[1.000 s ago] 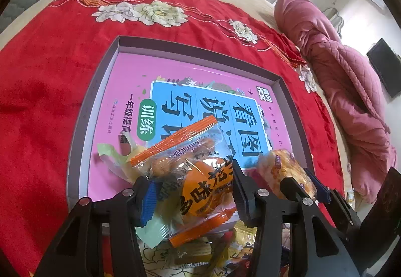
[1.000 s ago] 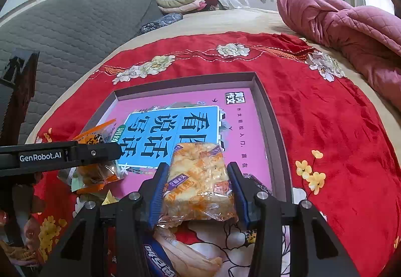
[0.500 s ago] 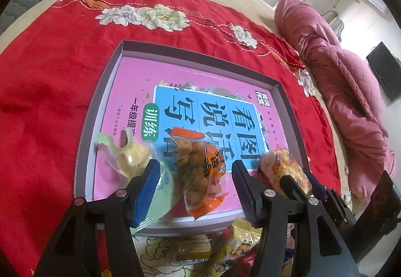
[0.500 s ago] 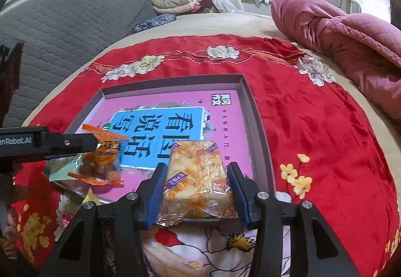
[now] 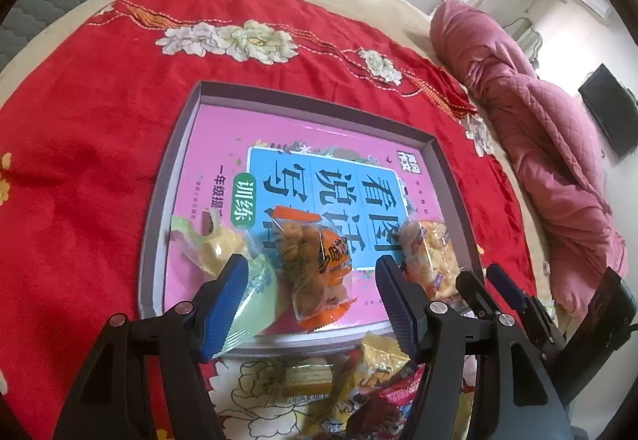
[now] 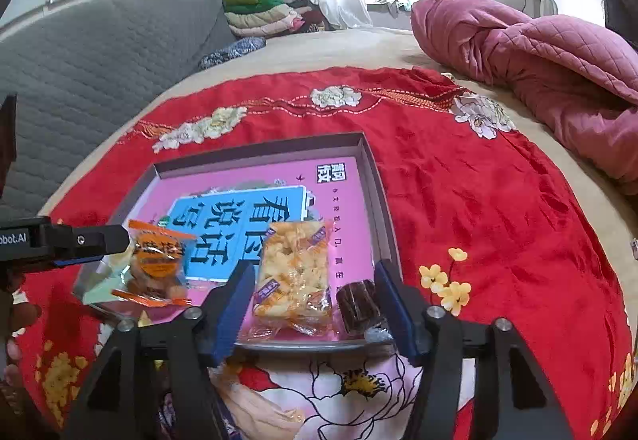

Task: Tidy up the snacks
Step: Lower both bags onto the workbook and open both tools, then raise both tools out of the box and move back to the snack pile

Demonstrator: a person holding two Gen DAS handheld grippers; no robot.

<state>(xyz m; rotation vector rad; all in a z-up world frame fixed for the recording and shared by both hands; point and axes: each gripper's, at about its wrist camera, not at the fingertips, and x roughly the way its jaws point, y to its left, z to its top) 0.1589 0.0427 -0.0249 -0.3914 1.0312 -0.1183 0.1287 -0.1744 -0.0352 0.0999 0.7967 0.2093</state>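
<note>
A shallow grey tray with a pink and blue printed sheet lies on the red floral cloth. An orange snack packet rests in the tray between the fingers of my left gripper, whose jaws are opening and do not touch it. A pale green packet lies beside it. My right gripper is also opening; a yellow rice cracker packet lies free between its pads. A dark brown wrapped sweet sits by the right finger.
A heap of several loose snack packets lies on the cloth just in front of the tray. A rolled pink quilt fills the right side, and a grey padded headboard stands at the back left.
The orange packet has left my left gripper and now lies in the tray, and the jaws have widened. My right gripper has let go of the cracker packet, which rests in the tray.
</note>
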